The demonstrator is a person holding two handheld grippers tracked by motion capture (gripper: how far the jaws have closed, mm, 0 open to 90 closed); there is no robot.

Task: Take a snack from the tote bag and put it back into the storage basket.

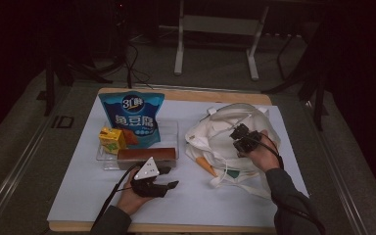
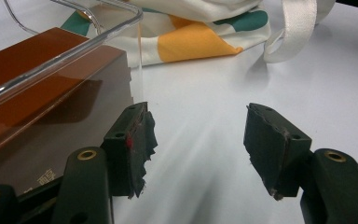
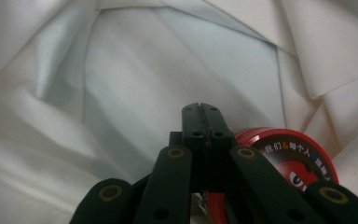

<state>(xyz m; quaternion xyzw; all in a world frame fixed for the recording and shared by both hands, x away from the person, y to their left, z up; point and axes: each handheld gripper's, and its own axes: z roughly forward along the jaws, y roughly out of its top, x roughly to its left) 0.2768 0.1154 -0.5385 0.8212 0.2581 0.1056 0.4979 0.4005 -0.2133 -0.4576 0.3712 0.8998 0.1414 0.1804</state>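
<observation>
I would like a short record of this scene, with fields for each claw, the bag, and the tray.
left claw: open, nothing between the jaws, low over the table beside the brown box
right claw: shut, inside the white bag, next to a red tin
bag: cloth, lying open on the table
tray: clear plastic; holds the blue pouch, yellow carton and brown box

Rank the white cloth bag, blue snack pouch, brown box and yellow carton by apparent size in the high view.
1. white cloth bag
2. blue snack pouch
3. brown box
4. yellow carton
All lie at a similar distance from the camera, so the order looks dependable; the pouch hides part of the carton.
</observation>
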